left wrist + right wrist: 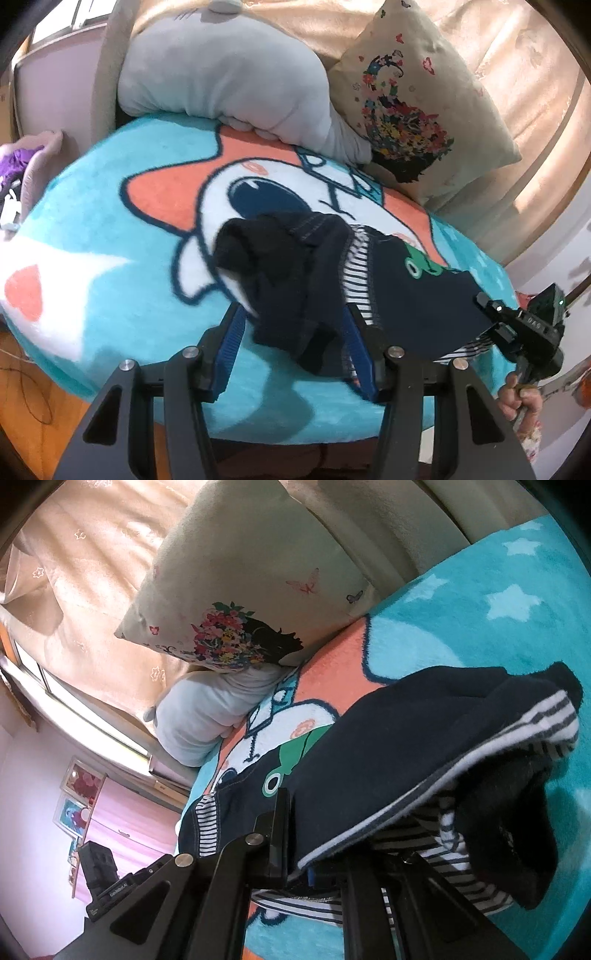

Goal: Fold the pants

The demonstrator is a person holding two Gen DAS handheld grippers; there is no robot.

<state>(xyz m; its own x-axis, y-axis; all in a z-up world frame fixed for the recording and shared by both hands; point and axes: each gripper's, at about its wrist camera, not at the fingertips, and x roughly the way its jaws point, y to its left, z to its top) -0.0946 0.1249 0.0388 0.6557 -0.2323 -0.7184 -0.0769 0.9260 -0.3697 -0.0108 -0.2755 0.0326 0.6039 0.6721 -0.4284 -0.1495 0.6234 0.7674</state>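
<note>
On a turquoise cartoon blanket point(110, 295) spread over a bed, a pair of small dark navy pants point(424, 295) with a striped lining and a green frog motif lies partly gathered up; much of the garment is hard to read, since its near end is bunched into a blurred dark wad and the striped inner side shows only in slivers; in the right wrist view the cloth drapes over the gripper and hides its fingertips, so the exact place of the pinch cannot be made out; the left gripper point(295, 332) stands with its blue-padded jaws about half open, the bunched fabric hanging between them, and blur leaves it unclear whether the pads press on it; the right gripper point(487, 314) appears at the right edge of the left wrist view, a person's hand point(517, 402) on its handle, cut off by the frame; its jaws are pinched closed on the edge of the pants, lifting that edge off the blanket; behind, a grey plush pillow point(221, 74) and a cream cushion point(424, 103) with a floral print lean against a beige curtain point(535, 92).
</note>
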